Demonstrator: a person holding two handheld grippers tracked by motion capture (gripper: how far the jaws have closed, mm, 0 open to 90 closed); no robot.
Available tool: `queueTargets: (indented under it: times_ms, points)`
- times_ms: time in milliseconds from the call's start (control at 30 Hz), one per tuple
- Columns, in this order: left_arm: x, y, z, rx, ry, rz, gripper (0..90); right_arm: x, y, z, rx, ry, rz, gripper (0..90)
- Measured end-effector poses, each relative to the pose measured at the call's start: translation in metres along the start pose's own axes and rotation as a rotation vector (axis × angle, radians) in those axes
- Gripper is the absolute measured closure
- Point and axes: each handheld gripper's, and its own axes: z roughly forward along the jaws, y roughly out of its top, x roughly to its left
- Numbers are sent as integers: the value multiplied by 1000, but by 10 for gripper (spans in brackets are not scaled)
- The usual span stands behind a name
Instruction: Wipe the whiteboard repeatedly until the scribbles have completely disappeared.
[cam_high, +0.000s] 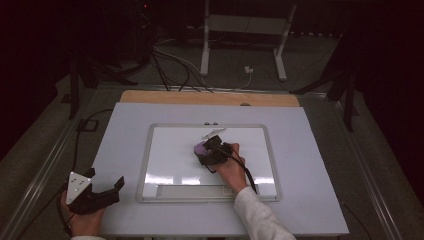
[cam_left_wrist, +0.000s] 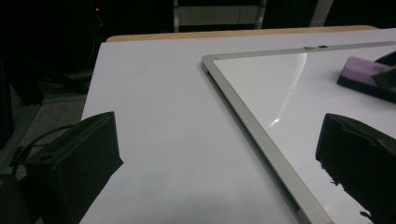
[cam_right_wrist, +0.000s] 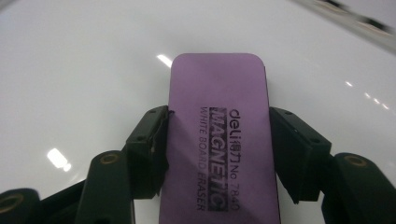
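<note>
Gripping the purple eraser (cam_right_wrist: 219, 140), jaws on the whiteboard (cam_right_wrist: 84, 70).

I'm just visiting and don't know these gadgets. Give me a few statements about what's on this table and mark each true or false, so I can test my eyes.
1. The right gripper has its fingers closed on a purple whiteboard eraser. True.
2. The eraser is over the bare table, off the board. False: it sits on the whiteboard.
3. The left gripper holds a marker. False: its fingers stand open with nothing between them.
4. The left gripper is beside the whiteboard's left edge, over the white table top. True.
5. The whiteboard is covered in writing. False: its surface looks clean, with only light reflections.
</note>
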Motion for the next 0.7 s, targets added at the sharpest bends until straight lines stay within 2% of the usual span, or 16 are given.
queueTargets:
  times_ms: [167,267,367,600,667,700]
  points:
    - [0,0,0,0,0,-2,6,-32,-4,-3,-3,-80,121,415]
    - [-1,0,0,1,-1,3,6,-35,-4,-3,-1,-97,134,414]
    - [-1,0,1,2,-2,2,6,-24,-2,-1,-4,-63,104,414]
    - [-1,0,1,3,-2,3,6,23,1,2,-10,58,-23,414]
    - [-1,0,0,2,-2,5,6,32,1,3,-14,70,-66,414]
    - [-1,0,0,1,-2,6,6,33,1,3,-13,69,-69,413]
